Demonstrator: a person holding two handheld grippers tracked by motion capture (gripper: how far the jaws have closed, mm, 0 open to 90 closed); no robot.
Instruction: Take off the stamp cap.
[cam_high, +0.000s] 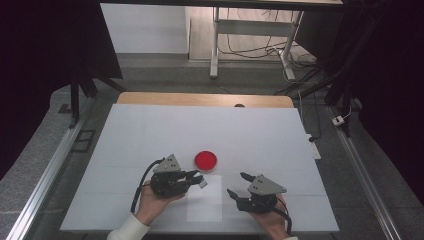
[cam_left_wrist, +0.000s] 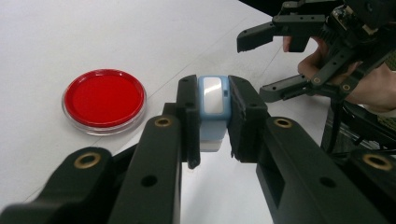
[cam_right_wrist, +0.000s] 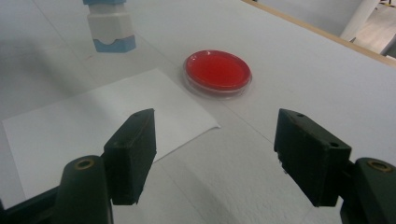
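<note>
Blue-and-white stamp-like block (cam_left_wrist: 214, 109) is sitting clamped in the left hand-held gripper (cam_left_wrist: 212, 121) near the surface's (cam_high: 150, 130) front edge — over white paper (cam_right_wrist: 93, 126), seemingly for pressing; right hand-held gripper (cam_right_wrist: 215, 154) is gaping wide, empty.

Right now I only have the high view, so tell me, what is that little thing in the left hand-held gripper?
Observer: The left hand-held gripper is shut on a small light-blue and white stamp-like block, with a pale window on its top face.
Operator: And the red disc, is it solid?
Observer: The red dish sits inside a clear rim, like a lidded plastic dish.
Operator: Is the right one holding anything?
Observer: No, the right hand-held gripper stands open, nothing between its jaws, aimed over a corner of the white paper sheet.
</note>
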